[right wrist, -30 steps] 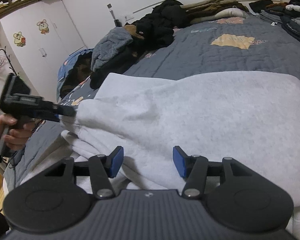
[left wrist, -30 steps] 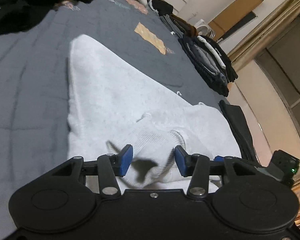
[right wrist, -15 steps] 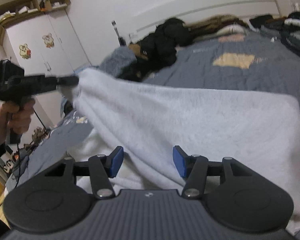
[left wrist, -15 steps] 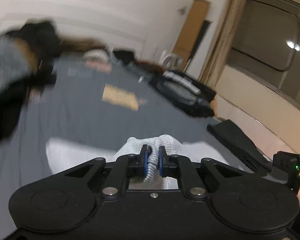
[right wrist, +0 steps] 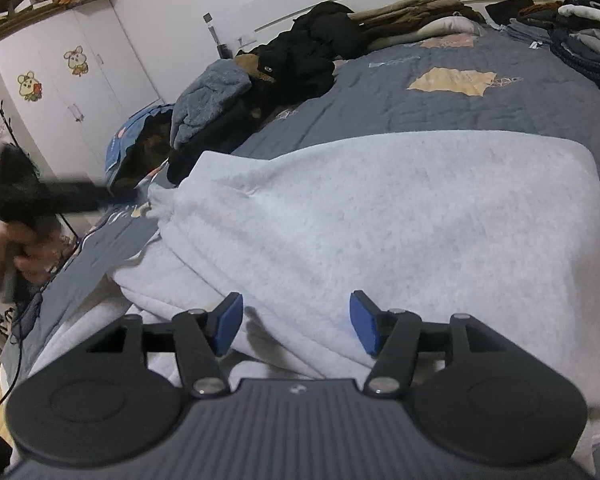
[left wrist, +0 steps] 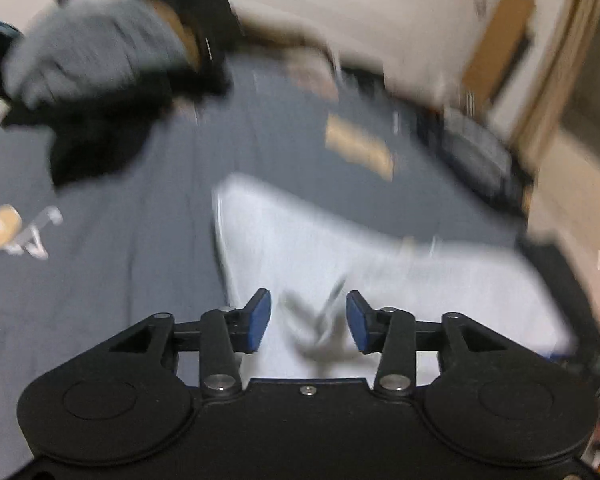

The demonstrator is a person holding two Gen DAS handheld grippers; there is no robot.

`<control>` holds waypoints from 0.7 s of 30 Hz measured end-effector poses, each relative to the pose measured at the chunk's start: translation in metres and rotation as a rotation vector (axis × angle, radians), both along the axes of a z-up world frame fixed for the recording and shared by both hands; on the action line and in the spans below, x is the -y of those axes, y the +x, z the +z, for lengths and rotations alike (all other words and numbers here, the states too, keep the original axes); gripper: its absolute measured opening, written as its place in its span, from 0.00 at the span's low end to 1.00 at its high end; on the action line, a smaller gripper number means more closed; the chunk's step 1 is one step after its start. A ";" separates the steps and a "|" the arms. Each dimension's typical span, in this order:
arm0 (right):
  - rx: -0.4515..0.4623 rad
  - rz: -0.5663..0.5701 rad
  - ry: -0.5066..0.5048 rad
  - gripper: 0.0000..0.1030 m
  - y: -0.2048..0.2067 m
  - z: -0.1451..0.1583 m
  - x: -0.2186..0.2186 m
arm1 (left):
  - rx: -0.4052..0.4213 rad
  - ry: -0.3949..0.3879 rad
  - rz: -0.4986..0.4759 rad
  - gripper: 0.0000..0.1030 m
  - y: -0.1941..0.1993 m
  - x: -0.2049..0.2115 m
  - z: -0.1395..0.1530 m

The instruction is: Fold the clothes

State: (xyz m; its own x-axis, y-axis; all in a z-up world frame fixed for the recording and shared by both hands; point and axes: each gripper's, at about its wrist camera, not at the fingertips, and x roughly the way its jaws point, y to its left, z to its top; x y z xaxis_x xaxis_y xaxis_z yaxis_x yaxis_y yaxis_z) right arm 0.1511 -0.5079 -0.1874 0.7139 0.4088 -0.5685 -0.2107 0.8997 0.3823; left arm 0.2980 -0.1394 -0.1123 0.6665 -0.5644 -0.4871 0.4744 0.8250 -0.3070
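In the right wrist view, at about nine o'clock, the person's left hand [right wrist: 14,248] grips the handle of the left gripper [right wrist: 134,197], blurred by motion, its tip just beside the bunched edge of the light grey garment [right wrist: 400,216]; from this side I cannot tell how its jaws stand. The left wrist view settles that: the left gripper [left wrist: 308,318] has its blue pads [left wrist: 260,314] spread apart with nothing between them, above the same light grey garment [left wrist: 340,248], which spreads from six o'clock toward three o'clock on the dark grey quilt [left wrist: 120,240]. Moving rightward in the right wrist view, a heap of dark clothes [right wrist: 300,56] with a grey-blue fleece piece [right wrist: 208,98] sits at eleven o'clock on the quilt. The garment fills the centre, lying in layered folds on the dark grey quilt [right wrist: 500,108]. At six o'clock the right gripper [right wrist: 296,326] hovers over the near folds, its jaws wide apart and empty. At two o'clock, stacked folded clothes [right wrist: 584,36] line the far edge of the bed.
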 end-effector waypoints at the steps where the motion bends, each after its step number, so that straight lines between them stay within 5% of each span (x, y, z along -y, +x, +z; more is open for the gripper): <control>1: 0.000 0.002 -0.005 0.57 -0.001 0.000 -0.001 | 0.002 -0.007 0.029 0.51 -0.005 -0.003 -0.001; 4: 0.001 0.001 -0.019 0.58 -0.004 0.001 -0.004 | 0.120 0.065 0.010 0.51 -0.036 0.042 0.008; 9: -0.001 0.009 -0.028 0.61 -0.004 0.001 -0.008 | 0.257 0.221 -0.045 0.51 -0.068 0.135 -0.022; 11: -0.002 0.024 -0.038 0.61 -0.005 0.000 -0.008 | 0.245 0.272 -0.046 0.51 -0.062 0.155 -0.040; 14: -0.008 0.036 -0.029 0.61 -0.006 -0.002 -0.006 | 0.100 0.336 -0.030 0.41 -0.041 0.153 -0.071; 21: -0.015 0.059 -0.002 0.61 -0.007 -0.002 0.001 | 0.127 0.379 0.000 0.21 -0.064 0.106 -0.087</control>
State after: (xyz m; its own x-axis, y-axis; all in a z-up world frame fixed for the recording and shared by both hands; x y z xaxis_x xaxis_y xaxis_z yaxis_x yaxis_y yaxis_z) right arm 0.1445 -0.5093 -0.1889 0.6800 0.4488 -0.5798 -0.2576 0.8866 0.3842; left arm 0.2341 -0.2458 -0.1993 0.7347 -0.3603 -0.5748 0.4889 0.8686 0.0804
